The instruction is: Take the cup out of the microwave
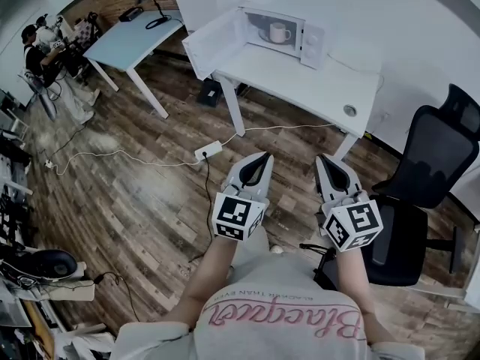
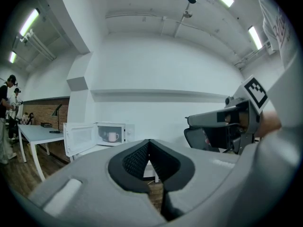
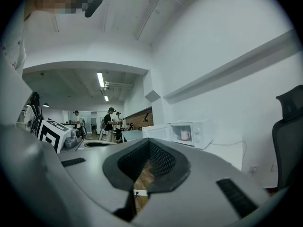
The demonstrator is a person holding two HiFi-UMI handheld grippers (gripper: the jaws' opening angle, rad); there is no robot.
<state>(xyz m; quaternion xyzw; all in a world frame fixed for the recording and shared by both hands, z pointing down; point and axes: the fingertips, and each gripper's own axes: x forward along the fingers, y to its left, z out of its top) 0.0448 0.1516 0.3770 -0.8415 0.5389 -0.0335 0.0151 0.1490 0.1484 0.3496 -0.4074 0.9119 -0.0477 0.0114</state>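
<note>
A white microwave (image 1: pixel 310 46) stands on a white table (image 1: pixel 315 85) ahead of me, its door (image 1: pixel 212 49) swung open to the left. A white cup (image 1: pixel 279 32) stands upright inside it, handle to the right. The cup also shows small and far off in the left gripper view (image 2: pixel 112 136) and the right gripper view (image 3: pixel 184 135). My left gripper (image 1: pixel 263 157) and right gripper (image 1: pixel 323 158) are held side by side over the wooden floor, well short of the table. Both point level toward the microwave. The left gripper (image 2: pixel 149 141) and the right gripper (image 3: pixel 149 141) have their tips together, nothing between them.
A black office chair (image 1: pixel 431 167) stands right of the table. A power strip (image 1: pixel 208 151) with a white cable lies on the floor before the table. A second, pale blue table (image 1: pixel 127 40) is at the far left, with people (image 1: pixel 41 47) beside it. Gear clutters the left edge.
</note>
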